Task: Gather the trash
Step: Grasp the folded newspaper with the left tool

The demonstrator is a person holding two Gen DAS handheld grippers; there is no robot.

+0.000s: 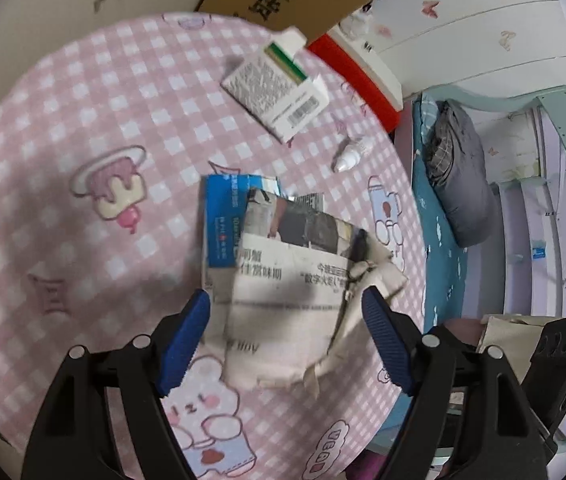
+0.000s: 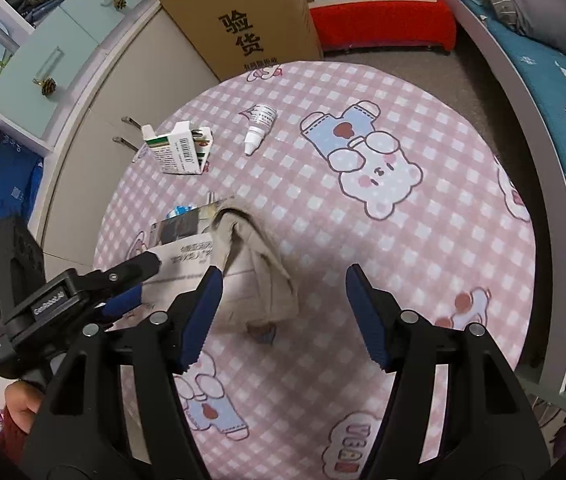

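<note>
A crumpled beige bag (image 1: 347, 344) with a sheet of newspaper (image 1: 287, 276) lies on the pink checked tablecloth (image 1: 83, 92). A blue box (image 1: 223, 216) pokes out at its far left. My left gripper (image 1: 285, 304) is open, its blue pads on either side of the newspaper without pressing it. In the right wrist view the same bag (image 2: 259, 280) sits by the left finger of my open right gripper (image 2: 285, 280), and the left gripper (image 2: 139, 280) reaches in from the left. A white and green carton (image 1: 279, 88) and a small white dropper bottle (image 1: 353, 154) lie farther back.
A big cardboard box (image 2: 243, 16) and a red stool (image 2: 383, 20) stand behind the round table. Cream cabinets (image 2: 95, 148) run along the left, and a bed with a teal sheet (image 2: 543, 92) on the right. A person's hand (image 2: 23, 404) holds the left gripper.
</note>
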